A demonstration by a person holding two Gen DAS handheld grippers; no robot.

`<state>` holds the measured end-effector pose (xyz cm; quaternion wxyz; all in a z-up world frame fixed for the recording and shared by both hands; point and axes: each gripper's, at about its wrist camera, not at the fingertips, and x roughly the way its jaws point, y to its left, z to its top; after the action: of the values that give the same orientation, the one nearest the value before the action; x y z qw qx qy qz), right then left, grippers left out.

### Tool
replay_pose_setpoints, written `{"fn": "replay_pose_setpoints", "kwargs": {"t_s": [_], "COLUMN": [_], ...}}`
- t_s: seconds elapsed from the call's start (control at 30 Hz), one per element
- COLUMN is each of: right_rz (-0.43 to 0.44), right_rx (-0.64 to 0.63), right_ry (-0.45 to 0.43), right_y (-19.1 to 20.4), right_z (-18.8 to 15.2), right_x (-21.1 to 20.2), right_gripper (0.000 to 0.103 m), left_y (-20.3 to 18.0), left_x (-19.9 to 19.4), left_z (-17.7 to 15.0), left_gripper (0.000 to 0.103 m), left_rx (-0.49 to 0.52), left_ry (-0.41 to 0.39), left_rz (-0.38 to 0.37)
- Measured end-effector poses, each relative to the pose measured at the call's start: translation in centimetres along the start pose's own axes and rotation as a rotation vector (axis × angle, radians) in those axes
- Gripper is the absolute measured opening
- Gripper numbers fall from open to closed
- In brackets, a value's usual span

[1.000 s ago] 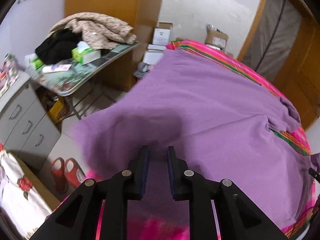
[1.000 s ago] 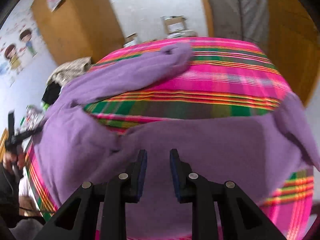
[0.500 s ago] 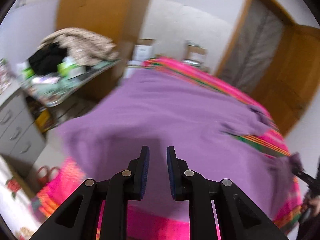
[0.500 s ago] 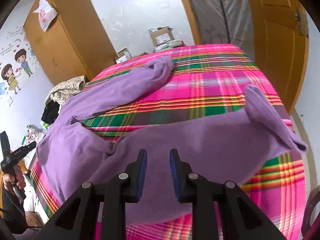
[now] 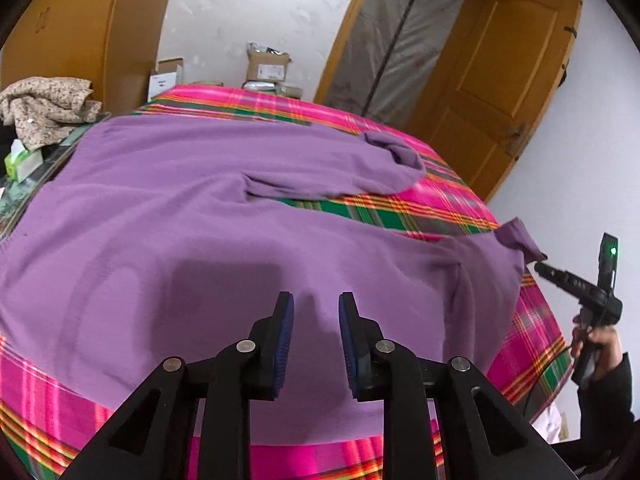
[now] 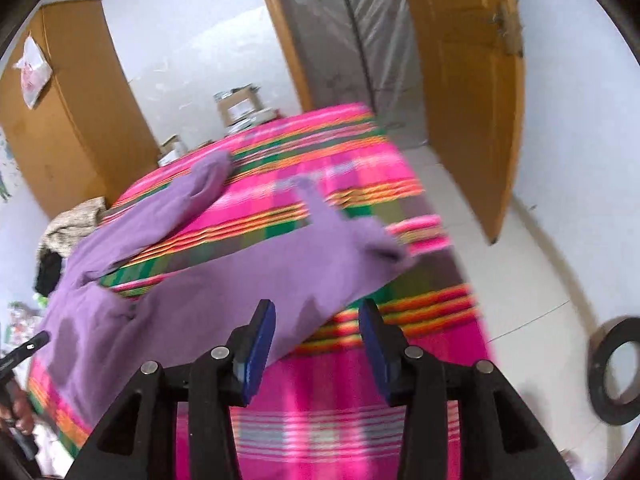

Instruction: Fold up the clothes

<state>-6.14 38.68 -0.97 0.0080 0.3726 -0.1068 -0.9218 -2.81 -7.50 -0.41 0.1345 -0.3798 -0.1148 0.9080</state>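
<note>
Landmark: bed (image 5: 256,100), covered in a pink-and-green plaid sheet; everything below is placed against it.
Left gripper (image 5: 316,336): over the near edge of the bed, above the garment's body; jaws have just been opening and stand narrow, nothing between them.
Purple sweater (image 5: 200,216): spread flat across the bed, body toward the bed's left side, both sleeves running out to the right.
Far sleeve (image 6: 188,196): lies diagonally toward the far end of the bed.
Near sleeve (image 6: 328,248): long axis along the near edge; cuff at the bed's right corner.
Right gripper (image 6: 316,340): nearer that sleeve; jaws have just been opening, now wide, empty; sleeve lies ahead and left, apparently untouched (view is blurred).
Material: soft matte knit, limp, lightly creased.
</note>
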Motion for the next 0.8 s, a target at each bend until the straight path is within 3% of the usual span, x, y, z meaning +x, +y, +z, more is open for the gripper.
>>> {"fn": "replay_pose_setpoints", "kwargs": {"t_s": [0.13,0.23,0.27,0.3,0.33,0.6,0.8], "right_rz": [-0.088,-0.098,-0.084,-0.070,-0.058,0.035,0.098], "right_rx": [-0.030,-0.045,-0.059,-0.072,-0.085,-0.103,0.025], "right_ry": [-0.030,-0.022,-0.017,-0.012,-0.013,-0.108,-0.139], "right_y": [-1.5,-2.4,-2.4,-2.4,-2.2,-1.6,-3.5], "right_z": [1.2,1.8,2.0,2.2,2.5,4.8,5.7], "right_x": [0.6,1.8,2.3,2.7,3.0,2.0,-2.2], "right_gripper": [0.044,0.043,0.038,0.010,0.004,0.004,0.004], "left_y": [-0.2,-0.3,-0.3,-0.4,-0.6,-1.6,-2.6], "left_x": [0.4,0.7,0.9,1.1,1.3,2.5,3.3], "left_z": [0.0,0.2,0.3,0.4,0.4,0.7,0.8], "left_gripper": [0.024,0.024,0.024,0.024,0.024,0.024,0.024], "left_rx": [0.001,0.001,0.000,0.000,0.002,0.017,0.034], "left_ry": [0.011,0.016,0.019,0.022,0.026,0.047,0.059], "left_rz": [0.002,0.010,0.011,0.011,0.012,0.005,-0.014]}}
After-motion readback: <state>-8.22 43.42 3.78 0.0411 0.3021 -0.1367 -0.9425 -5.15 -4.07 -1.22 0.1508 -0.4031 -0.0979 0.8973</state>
